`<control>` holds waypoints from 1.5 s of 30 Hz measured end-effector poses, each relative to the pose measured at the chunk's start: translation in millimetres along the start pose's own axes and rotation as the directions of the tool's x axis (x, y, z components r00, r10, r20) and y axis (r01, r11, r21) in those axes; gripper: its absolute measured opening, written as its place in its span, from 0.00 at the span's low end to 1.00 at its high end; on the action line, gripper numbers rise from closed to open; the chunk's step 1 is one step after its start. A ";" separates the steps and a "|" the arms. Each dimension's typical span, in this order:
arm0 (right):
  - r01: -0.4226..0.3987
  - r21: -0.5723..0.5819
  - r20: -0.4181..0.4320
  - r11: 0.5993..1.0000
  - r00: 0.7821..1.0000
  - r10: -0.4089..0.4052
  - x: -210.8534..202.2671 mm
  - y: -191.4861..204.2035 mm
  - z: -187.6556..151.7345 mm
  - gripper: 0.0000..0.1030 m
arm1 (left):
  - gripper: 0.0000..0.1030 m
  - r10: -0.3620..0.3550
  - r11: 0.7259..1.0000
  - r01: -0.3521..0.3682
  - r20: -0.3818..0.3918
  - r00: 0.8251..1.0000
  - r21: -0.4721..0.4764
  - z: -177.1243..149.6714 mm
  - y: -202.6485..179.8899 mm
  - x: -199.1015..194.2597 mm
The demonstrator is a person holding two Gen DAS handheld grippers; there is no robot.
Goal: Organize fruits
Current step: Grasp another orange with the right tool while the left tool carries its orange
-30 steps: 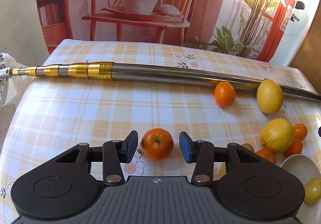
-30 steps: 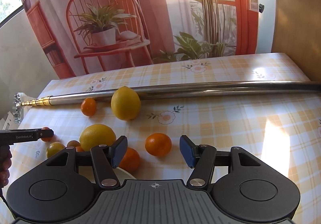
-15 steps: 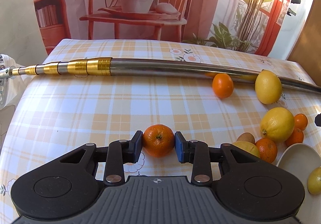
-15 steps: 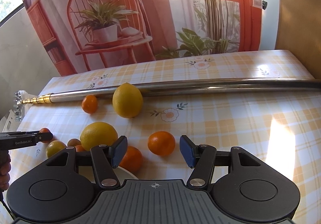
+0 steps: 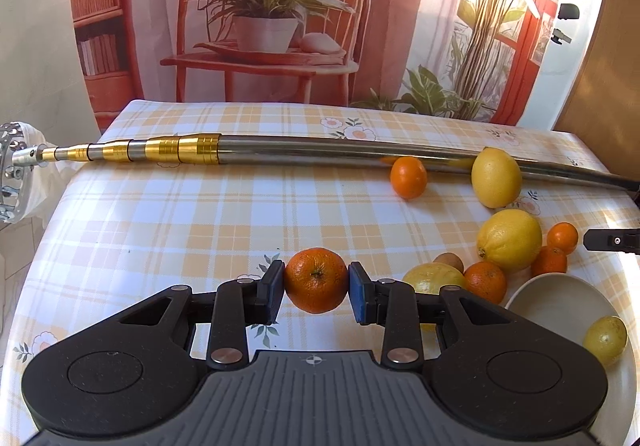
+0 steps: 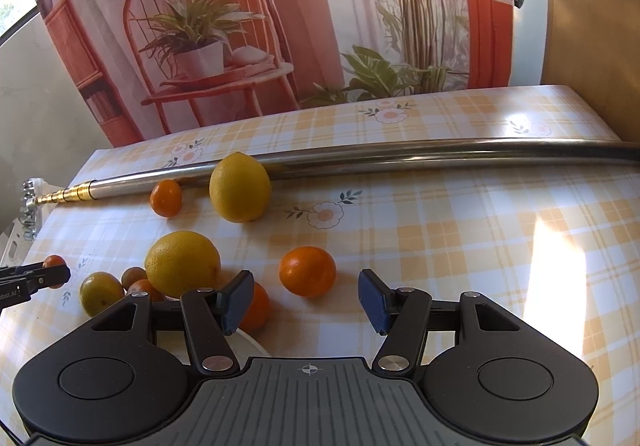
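Left gripper (image 5: 316, 292) clamped on a mandarin (image 5: 316, 280), both blue pads pressed to its sides, stem end facing the camera; whether the fruit is off the checked tablecloth (image 5: 168, 230) or touching it, cannot tell. Gripper points level across the table toward the long metal pole (image 5: 304, 152) lying along the far side. To its right: a white bowl (image 5: 560, 302) with one small yellow-green fruit (image 5: 605, 340) inside, and just beside the bowl a cluster of lemons and small oranges. Another small orange (image 5: 408, 177) and a lemon (image 5: 496, 178) sit against the pole. Right gripper (image 6: 306, 300) is spread wide, holding nothing, tilted down over the table; a second mandarin (image 6: 307, 276) lies on the cloth just ahead of its fingertips, between the line of the two pads but not touched. Big lemon (image 6: 182, 264) just left of the left pad, another orange (image 6: 256, 306) partly hidden behind that pad. The left gripper's tip shows at the far left edge of the right wrist view.
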State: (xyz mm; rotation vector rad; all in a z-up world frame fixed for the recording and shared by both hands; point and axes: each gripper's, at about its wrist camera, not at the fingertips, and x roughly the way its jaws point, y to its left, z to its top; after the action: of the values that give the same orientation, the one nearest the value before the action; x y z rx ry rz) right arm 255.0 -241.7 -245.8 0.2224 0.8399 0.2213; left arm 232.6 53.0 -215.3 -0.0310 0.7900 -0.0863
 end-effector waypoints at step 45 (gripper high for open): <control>-0.104 0.127 0.046 0.986 0.994 0.099 -3.7 -9.0 -8.5 0.34 | 0.35 -0.155 0.980 0.153 0.004 0.988 0.131 -33.4 -71.2 -44.0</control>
State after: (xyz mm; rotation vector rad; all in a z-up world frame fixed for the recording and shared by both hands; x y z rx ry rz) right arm 247.1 -250.4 -251.2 0.3904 0.8054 0.2572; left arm 173.3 -13.8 -203.4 0.0311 0.7657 -0.2837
